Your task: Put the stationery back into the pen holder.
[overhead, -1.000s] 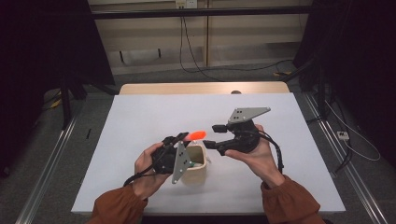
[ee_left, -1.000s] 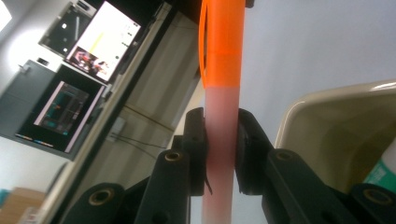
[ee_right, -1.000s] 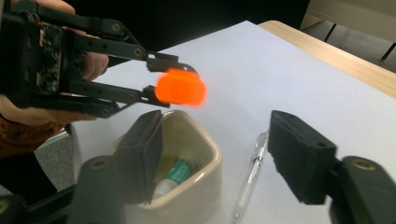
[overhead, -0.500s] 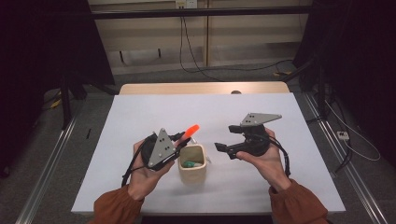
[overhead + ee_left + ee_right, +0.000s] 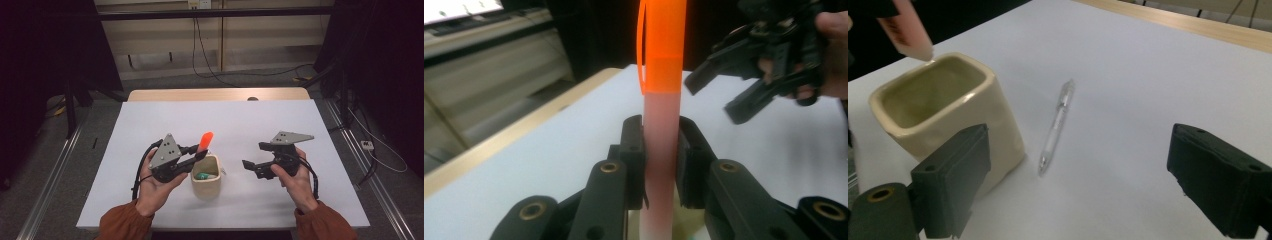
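While left claw (image 5: 659, 150) clamps the orange marker (image 5: 660, 100) tilted over the cup (image 5: 205, 175), right claw (image 5: 252, 159) hangs released beside it, hand level

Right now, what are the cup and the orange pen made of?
The cup looks like glazed ceramic: cream, thick walls, soft shine. The orange pen, clamped in the left gripper, looks like plastic: see-through pink body, bright orange cap with clip.
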Demonstrator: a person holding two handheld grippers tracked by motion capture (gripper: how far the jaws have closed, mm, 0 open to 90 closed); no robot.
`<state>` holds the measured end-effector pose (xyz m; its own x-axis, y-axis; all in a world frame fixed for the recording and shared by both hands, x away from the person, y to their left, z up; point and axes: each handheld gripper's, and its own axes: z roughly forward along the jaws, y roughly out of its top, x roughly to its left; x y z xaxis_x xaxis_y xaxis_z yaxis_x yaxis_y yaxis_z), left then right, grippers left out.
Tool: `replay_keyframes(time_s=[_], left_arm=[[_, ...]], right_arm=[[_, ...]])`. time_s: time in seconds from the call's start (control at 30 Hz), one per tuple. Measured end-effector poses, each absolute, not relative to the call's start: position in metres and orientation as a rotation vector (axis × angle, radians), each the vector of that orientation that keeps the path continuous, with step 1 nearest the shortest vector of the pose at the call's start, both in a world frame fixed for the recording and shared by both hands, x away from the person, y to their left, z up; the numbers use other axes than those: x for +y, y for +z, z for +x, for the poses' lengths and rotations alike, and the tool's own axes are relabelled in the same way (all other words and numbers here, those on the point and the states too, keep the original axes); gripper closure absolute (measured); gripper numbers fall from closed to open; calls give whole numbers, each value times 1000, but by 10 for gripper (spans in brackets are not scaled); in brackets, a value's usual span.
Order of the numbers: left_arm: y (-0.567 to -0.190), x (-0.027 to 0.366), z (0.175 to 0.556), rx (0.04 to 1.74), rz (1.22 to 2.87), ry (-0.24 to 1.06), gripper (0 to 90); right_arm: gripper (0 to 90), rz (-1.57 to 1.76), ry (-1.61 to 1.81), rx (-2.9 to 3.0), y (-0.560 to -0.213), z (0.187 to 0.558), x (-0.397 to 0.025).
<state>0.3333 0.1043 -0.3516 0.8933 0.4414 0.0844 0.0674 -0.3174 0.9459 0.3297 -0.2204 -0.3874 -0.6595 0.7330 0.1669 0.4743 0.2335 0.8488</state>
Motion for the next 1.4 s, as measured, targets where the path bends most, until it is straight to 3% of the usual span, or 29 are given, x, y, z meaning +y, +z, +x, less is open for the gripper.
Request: replay_keyframes(time_s=[0.47,1.3,1.4], left_arm=[[-360,102,342,462,1889,256,772],[-388,96,341,456,1958,184,764],[-387,97,341,453,1951,182,686]], right_arm=[[97,1159,1348,2232,-412,317,-228],[93,1173,1329,2243,-418,321,-231],[92,1168,1331,2250,-418,321,-230]])
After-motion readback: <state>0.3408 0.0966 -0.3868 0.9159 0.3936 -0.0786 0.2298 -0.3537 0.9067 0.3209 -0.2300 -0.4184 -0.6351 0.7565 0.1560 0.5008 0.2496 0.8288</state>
